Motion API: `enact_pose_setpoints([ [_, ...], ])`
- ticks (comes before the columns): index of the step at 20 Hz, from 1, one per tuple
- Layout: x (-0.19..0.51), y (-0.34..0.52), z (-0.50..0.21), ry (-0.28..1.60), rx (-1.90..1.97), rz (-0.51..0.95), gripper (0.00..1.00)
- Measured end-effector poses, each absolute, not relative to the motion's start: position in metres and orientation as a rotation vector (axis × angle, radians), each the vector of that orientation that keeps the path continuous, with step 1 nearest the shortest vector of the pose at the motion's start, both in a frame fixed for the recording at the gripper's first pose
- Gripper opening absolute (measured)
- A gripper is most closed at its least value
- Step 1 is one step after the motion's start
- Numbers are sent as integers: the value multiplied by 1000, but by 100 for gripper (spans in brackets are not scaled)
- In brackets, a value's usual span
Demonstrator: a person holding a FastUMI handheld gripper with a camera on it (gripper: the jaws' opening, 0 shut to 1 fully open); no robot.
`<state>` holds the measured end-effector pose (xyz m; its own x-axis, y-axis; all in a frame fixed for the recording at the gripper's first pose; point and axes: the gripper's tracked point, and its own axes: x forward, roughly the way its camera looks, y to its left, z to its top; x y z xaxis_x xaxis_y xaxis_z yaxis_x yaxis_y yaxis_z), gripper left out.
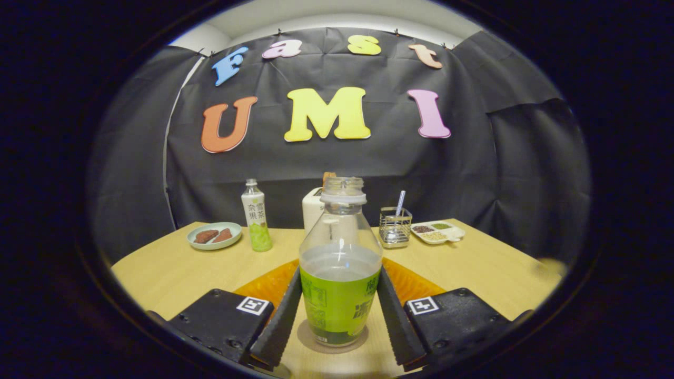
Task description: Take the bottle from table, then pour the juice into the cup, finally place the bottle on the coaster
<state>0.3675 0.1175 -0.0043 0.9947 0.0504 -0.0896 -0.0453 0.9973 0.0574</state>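
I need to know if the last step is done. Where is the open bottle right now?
In the gripper view the open bottle stands upright on the round coaster, between the gripper fingers, which flank its sides.

A pale wooden tabletop point(474, 273) runs toward twelve o'clock up to a black cloth wall point(500, 173), with a white ceiling point(326, 13) above.

I've got a wooden table point(174, 268); on it a plate point(214, 235), second bottle point(256, 216), toaster point(314, 209), wire caddy point(395, 227), snack tray point(438, 231), and the open bottle point(340, 263) on its coaster point(308, 339)
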Motion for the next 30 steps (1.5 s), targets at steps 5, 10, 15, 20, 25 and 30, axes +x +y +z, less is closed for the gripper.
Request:
enact_pose_setpoints([
  [5, 367, 129, -12, 93, -6, 74, 81],
  [10, 364, 132, -19, 119, -14, 72, 83],
  [15, 346, 130, -7, 111, -2, 62, 100],
  [20, 310, 133, 19, 72, -4, 37, 100],
  [25, 260, 138, 39, 70, -12, 24, 100],
  [30, 196, 144, 63, 37, -14, 47, 100],
])
